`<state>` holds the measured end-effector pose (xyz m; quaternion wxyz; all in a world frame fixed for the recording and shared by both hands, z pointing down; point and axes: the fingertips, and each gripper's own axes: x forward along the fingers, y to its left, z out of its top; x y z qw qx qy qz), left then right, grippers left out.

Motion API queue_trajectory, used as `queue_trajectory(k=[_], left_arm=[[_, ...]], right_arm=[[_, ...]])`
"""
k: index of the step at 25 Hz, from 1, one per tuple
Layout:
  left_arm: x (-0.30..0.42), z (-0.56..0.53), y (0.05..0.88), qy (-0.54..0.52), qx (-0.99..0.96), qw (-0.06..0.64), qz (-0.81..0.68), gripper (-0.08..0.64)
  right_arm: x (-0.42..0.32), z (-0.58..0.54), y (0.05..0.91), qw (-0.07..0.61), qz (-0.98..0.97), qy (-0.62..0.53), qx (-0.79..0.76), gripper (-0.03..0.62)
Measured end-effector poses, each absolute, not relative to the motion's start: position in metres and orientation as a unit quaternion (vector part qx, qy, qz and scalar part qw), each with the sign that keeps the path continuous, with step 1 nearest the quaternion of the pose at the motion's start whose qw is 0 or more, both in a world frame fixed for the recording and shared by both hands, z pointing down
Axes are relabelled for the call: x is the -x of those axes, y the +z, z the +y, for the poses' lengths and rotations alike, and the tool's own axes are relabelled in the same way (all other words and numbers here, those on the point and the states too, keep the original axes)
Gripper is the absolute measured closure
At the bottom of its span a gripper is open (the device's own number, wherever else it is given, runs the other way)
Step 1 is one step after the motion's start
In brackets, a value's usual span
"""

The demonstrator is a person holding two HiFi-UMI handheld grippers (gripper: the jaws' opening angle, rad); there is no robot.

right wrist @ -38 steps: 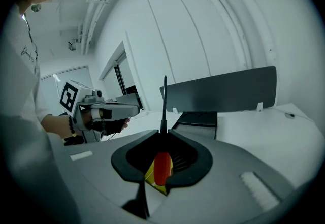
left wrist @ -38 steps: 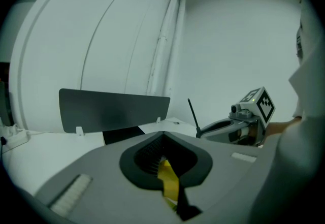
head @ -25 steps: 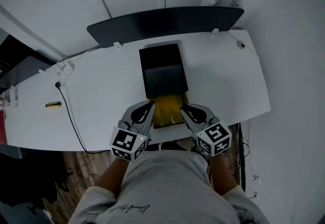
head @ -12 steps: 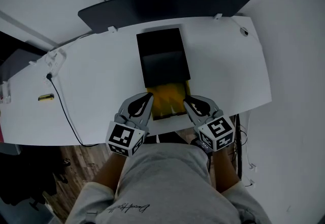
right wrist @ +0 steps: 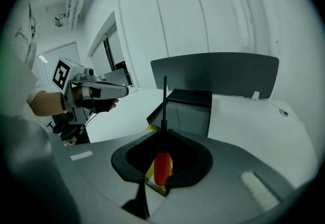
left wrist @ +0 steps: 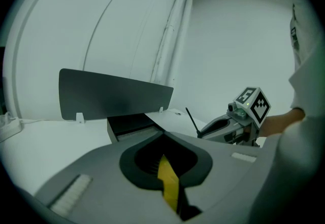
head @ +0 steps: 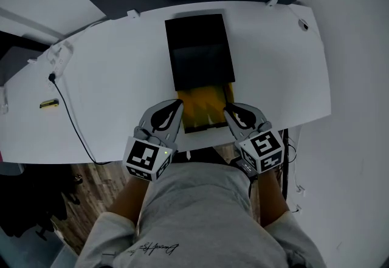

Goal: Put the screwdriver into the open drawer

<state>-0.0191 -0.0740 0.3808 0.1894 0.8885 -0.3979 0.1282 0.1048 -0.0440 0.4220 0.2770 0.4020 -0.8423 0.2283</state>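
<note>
Holding the screwdriver [right wrist: 162, 167] by its red handle, my right claw [right wrist: 164, 134] is shut on it, and the thin black rod pokes up and forward past the tips. It hangs just at the right side of the yellow drawer [head: 203, 112], which sticks out open from the front of the black box [head: 197, 42] on the white desk [head: 109, 90]. My left claw [head: 177, 103] sits at the drawer's left side, near its edge. Its jaws are closed, and I see nothing in them, only a strip of yellow showing under them. To do this step well, I think I should slide the right claw over the middle of the drawer, tip the rod down flat so it lies along the drawer, go low, and only then let go. The left claw should keep out of the way. From the head view I cannot make out the screwdriver at all. Both claws cover the drawer's front corners, so I cannot tell how deep it is or if anything lies inside.
</note>
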Motion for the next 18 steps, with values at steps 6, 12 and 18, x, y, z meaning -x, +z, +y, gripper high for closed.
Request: queue_trajectory(k=[6, 12, 18], left_arm=[[0.025, -0.075, 0.396, 0.135, -0.884, 0.198, -0.402, 0.56], [0.029, -0.074, 0.41, 0.142, -0.88, 0.208, -0.404, 0.56], [0.028, -0.071, 0.418, 0.152, -0.879, 0.21, -0.4, 0.56]], right_arm=[[-0.102, -0.046, 0.445, 0.312, -0.838, 0.22, -0.389, 0.518], [-0.097, -0.05, 0.465, 0.344, -0.834, 0.214, -0.375, 0.518], [-0.093, -0.051, 0.49, 0.389, -0.825, 0.204, -0.355, 0.518]])
